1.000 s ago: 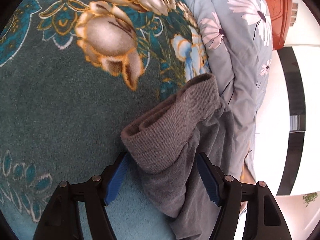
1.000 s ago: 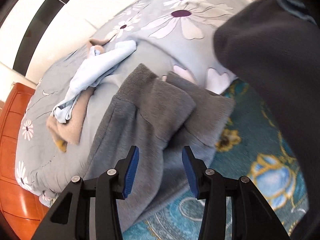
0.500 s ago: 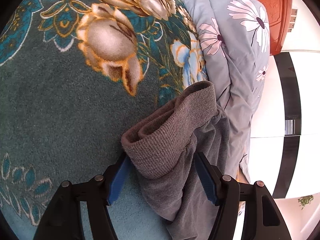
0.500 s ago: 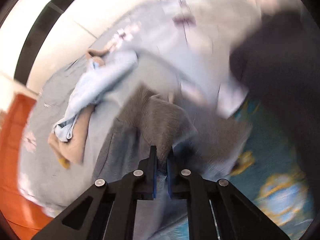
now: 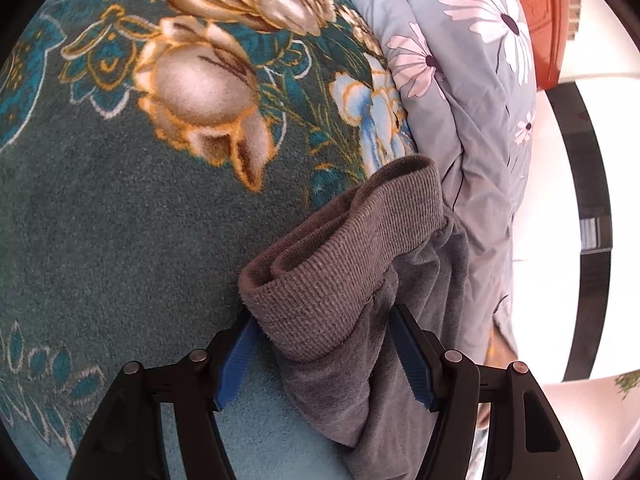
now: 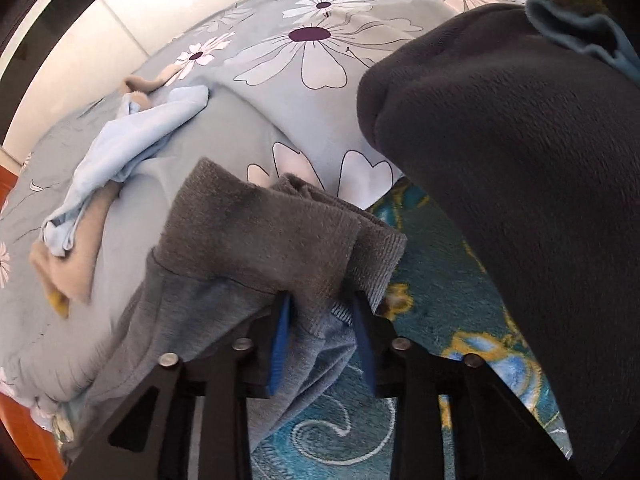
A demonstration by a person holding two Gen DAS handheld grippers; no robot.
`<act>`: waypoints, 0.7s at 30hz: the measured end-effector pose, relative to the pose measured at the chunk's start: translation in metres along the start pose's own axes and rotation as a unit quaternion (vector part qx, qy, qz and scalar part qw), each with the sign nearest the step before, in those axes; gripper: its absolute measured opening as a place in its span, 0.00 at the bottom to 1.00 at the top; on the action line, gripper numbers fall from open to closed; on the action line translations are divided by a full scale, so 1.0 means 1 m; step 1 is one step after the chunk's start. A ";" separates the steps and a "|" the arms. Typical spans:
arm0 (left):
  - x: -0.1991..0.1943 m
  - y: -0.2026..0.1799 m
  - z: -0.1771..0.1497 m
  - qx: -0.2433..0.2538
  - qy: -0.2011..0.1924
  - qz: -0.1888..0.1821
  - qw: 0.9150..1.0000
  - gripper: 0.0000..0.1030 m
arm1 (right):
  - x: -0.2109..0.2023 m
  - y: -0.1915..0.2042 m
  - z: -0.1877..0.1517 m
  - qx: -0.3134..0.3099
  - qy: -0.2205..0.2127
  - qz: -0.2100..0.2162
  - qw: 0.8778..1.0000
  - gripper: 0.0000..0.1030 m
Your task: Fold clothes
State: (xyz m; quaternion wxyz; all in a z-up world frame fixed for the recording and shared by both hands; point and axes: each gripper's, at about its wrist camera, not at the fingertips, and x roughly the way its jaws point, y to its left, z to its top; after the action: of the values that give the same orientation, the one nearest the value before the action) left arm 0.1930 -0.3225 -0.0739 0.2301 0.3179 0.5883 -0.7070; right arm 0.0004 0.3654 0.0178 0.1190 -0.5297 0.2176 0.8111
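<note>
A grey fleece garment with ribbed cuffs (image 5: 340, 264) lies on a teal flowered blanket (image 5: 120, 220), partly over the bed's grey quilt. My left gripper (image 5: 324, 356) is open, its blue pads on either side of the bunched cuff without closing on it. The same garment shows in the right wrist view (image 6: 256, 240). My right gripper (image 6: 324, 336) is partly open, with a fold of the cuff lying between its jaws. A dark sleeve (image 6: 520, 200) fills the right of that view.
The grey flower-print quilt (image 6: 320, 40) covers the bed. A light blue cloth (image 6: 132, 136) and a beige garment (image 6: 72, 268) lie crumpled on it at the left. An orange wooden bed frame (image 5: 544, 20) and white wall panels border the bed.
My right gripper shut on the grey cuff half a second ago and has now opened partway. My left gripper has pushed slightly forward around the cuff and stays open.
</note>
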 end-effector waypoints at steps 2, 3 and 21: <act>0.001 -0.004 -0.003 0.012 -0.002 0.006 1.000 0.67 | 0.005 -0.003 -0.003 0.011 0.006 -0.006 1.000 0.54; 0.001 -0.004 -0.003 0.013 -0.002 0.004 1.000 0.67 | 0.009 -0.006 -0.004 0.023 0.013 -0.005 1.000 0.54; -0.049 -0.028 0.027 0.028 -0.046 -0.044 0.998 0.17 | -0.027 -0.004 0.000 0.076 -0.017 0.128 0.989 0.16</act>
State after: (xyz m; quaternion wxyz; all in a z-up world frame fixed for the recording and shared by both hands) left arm 0.2029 -0.3457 -0.0164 0.2165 0.2655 0.5708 -0.7462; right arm 0.0132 0.3697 0.0410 0.0577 -0.4733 0.3420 0.8097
